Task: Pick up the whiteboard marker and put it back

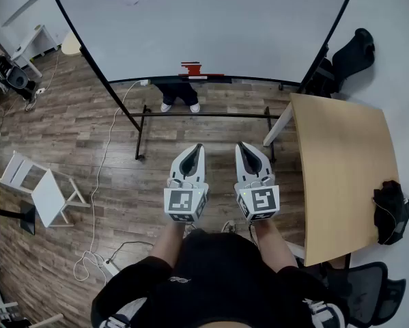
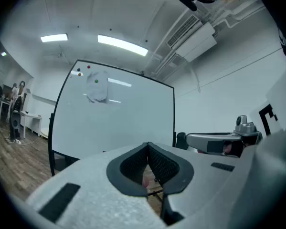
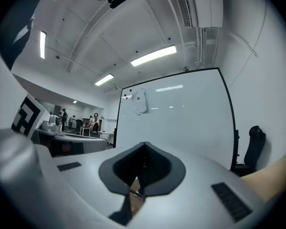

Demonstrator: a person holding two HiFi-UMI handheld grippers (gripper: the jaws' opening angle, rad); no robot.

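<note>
You are holding the left gripper (image 1: 198, 147) and right gripper (image 1: 242, 145) level, both closed on nothing; what is perhaps the whiteboard marker (image 1: 190, 67) is resting at the bottom edge of the whiteboard (image 1: 211, 26).

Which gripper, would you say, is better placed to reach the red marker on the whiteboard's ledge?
Probably left: the left gripper lines up with the marker; the right gripper points beside it. Both are shut.

Head view steeply down; both gripper views level toward shared whiteboard (image 2: 114, 123).
</note>
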